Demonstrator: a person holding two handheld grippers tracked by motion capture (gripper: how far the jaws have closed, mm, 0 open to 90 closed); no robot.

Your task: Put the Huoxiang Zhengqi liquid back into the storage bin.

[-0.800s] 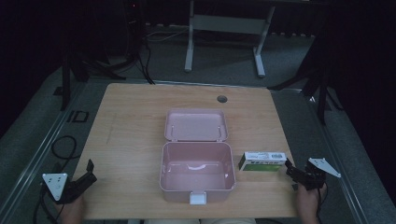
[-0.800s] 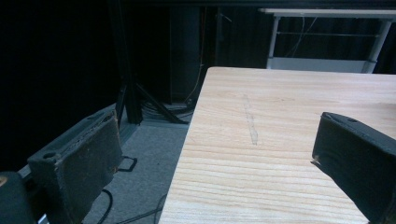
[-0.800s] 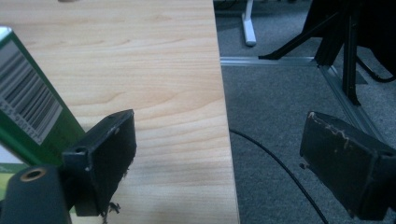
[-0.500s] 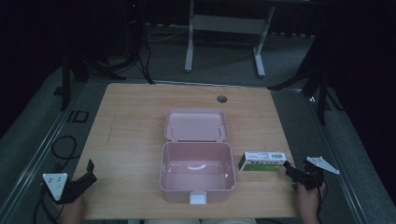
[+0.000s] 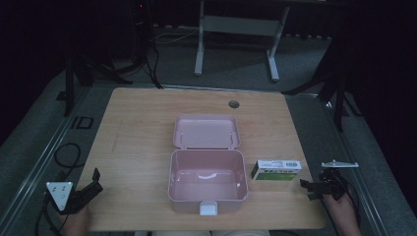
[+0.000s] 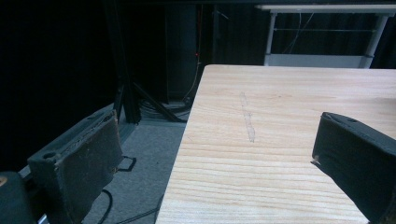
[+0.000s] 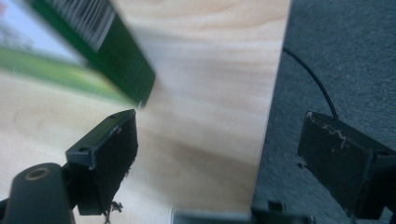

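Note:
A pink box point(image 5: 207, 181) stands open at the table's front middle, its lid point(image 5: 206, 132) laid back behind it, and it looks empty inside. A green and white carton point(image 5: 276, 169) lies just right of the box and shows blurred at the upper left of the right gripper view point(image 7: 79, 51). My right gripper point(image 5: 308, 189) hangs at the table's front right edge, a short way right of the carton, open with nothing between its jaws point(image 7: 215, 154). My left gripper point(image 5: 93, 181) sits open at the front left corner, nothing between its jaws point(image 6: 210, 154).
The wooden table point(image 5: 147, 147) has a round cable hole point(image 5: 233, 104) near its far edge. Grey floor with black cables point(image 5: 66, 155) lies left of the table. A white table frame point(image 5: 236, 29) stands beyond the far edge in the dark.
My right gripper has turned and shifted slightly at the table's right edge, its grey plate swinging further back. The left gripper, box and carton have stayed put.

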